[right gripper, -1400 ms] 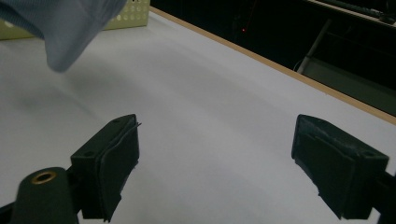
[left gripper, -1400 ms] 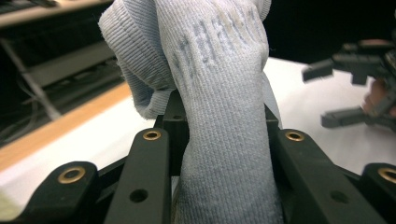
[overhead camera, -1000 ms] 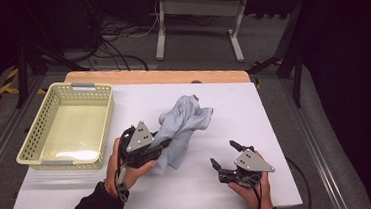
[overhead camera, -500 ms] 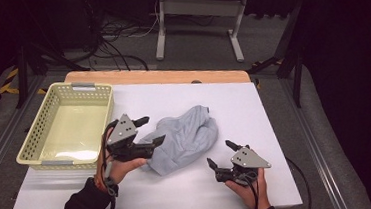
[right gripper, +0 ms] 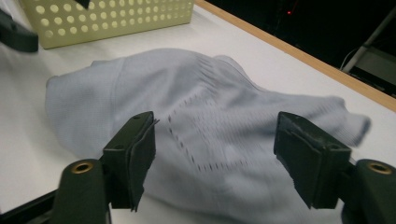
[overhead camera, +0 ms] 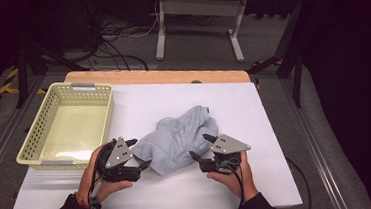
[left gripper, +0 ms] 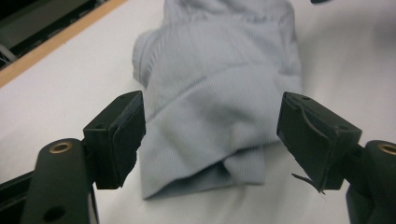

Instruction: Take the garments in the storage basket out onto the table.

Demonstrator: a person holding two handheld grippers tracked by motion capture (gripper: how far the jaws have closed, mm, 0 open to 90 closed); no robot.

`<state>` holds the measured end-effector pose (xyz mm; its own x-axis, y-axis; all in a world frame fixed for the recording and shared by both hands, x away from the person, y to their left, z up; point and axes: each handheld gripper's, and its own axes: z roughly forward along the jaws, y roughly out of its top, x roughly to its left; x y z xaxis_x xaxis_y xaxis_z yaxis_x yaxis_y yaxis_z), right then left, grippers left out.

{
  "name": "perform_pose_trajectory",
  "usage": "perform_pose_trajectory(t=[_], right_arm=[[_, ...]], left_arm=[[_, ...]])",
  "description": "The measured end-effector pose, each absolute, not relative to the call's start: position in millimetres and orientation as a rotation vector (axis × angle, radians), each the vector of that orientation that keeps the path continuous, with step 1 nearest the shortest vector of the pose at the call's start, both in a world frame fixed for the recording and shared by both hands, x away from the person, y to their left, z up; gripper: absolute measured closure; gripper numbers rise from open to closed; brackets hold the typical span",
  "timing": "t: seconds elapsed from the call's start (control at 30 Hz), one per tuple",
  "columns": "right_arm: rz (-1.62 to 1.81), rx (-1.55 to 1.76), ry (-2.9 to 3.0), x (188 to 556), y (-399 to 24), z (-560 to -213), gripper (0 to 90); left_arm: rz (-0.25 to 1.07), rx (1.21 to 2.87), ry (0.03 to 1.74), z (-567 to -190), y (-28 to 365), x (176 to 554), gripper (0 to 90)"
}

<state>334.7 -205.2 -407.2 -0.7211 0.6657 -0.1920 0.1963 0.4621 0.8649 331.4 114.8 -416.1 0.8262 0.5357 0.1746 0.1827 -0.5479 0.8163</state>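
A crumpled light grey cloth (overhead camera: 178,137) lies in a heap on the white table (overhead camera: 259,179). My left gripper (overhead camera: 141,151) is at the cloth's left edge, low over the table. Its jaws have opened within the last second and stand wide apart. In the left gripper view the cloth (left gripper: 215,93) lies between and beyond the jaws of the left gripper (left gripper: 210,135), and the pads do not touch it. My right gripper (overhead camera: 199,146) is at the cloth's right edge. Its jaws have just been closing. They straddle the cloth (right gripper: 187,107) without pressing on it, as the right gripper (right gripper: 215,149) shows.
A pale yellow perforated basket (overhead camera: 61,86) stands at the table's left, and its wall (right gripper: 116,18) shows behind the cloth. A wooden strip (overhead camera: 171,76) runs along the table's far edge. Beyond it are cables and a metal stand on the floor.
The left gripper let go of the cloth, which dropped from a raised bunch into a low heap. The left hand drew down toward the front. The right gripper moved left up to the cloth.
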Motion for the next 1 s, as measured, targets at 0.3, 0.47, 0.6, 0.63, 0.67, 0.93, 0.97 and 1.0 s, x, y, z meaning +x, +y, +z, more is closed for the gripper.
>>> perform_pose_trajectory(t=[0.3,0.47,0.6,0.63,0.67,0.93,0.97,1.0], right_arm=[[1.054,0.682,2.336,347,-182,-439,43.1],[1.013,0.686,2.383,350,-182,-445,49.0],[0.985,0.656,2.392,348,-181,-445,73.8],[0.986,0.657,2.385,348,-182,-444,79.3],[0.989,0.66,2.382,347,-183,-443,82.9],[1.037,0.617,2.338,340,-193,-430,88.1],[1.04,0.614,2.327,339,-195,-428,88.1],[1.046,0.614,2.316,338,-197,-425,88.1]], left_arm=[[0.501,2.187,0.586,-438,119,335,25.3],[0.498,2.191,0.59,-441,117,336,25.3],[0.505,2.193,0.586,-440,117,336,25.3],[0.505,2.192,0.588,-440,118,336,25.3],[0.498,2.182,0.597,-440,119,336,25.3],[0.514,2.144,0.605,-433,123,334,25.5],[0.516,2.146,0.608,-433,123,334,25.4],[0.514,2.15,0.608,-433,123,335,25.5]])
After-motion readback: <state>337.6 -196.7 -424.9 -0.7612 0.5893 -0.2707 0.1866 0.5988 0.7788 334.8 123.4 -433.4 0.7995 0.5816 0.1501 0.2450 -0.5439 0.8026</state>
